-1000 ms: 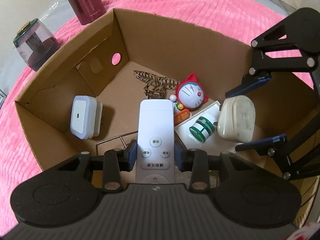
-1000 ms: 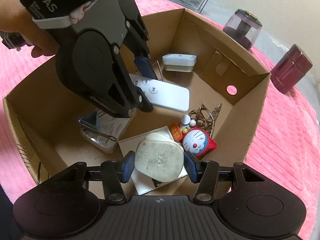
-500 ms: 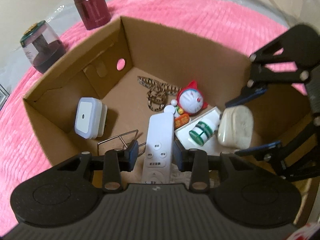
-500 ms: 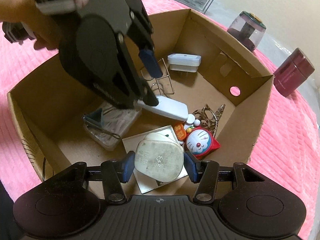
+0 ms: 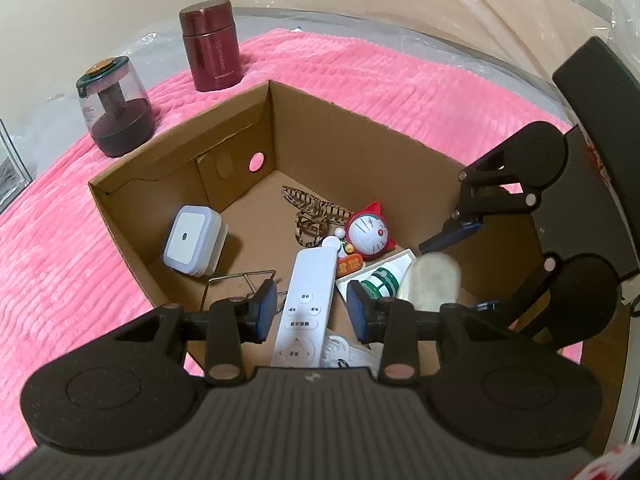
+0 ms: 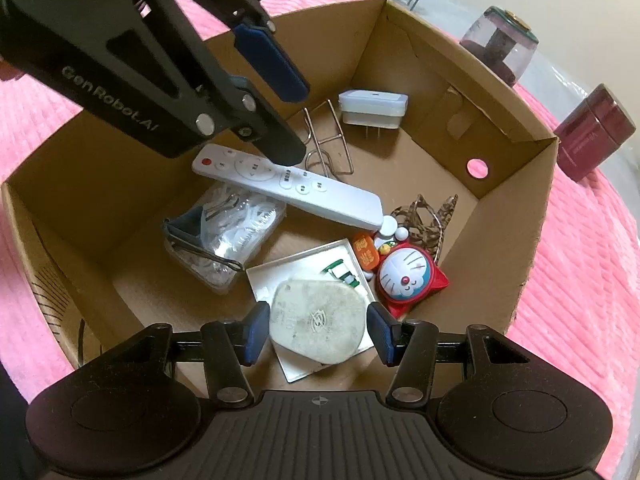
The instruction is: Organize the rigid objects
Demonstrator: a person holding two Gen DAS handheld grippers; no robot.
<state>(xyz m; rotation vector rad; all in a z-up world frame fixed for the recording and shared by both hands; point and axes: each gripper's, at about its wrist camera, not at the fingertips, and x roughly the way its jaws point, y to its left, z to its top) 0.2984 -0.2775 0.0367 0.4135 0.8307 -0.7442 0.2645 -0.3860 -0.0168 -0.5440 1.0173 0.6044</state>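
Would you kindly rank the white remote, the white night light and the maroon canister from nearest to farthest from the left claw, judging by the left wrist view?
1. White remote: lying between the open pads of the left claw.
2. White night light: against the box's left wall.
3. Maroon canister: outside the box, on the pink blanket beyond its far left corner.

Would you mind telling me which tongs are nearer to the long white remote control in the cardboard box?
Left. The left tongs hang open right above the long white remote control, astride it; the right tongs are farther off, gripping the off-white rounded case.
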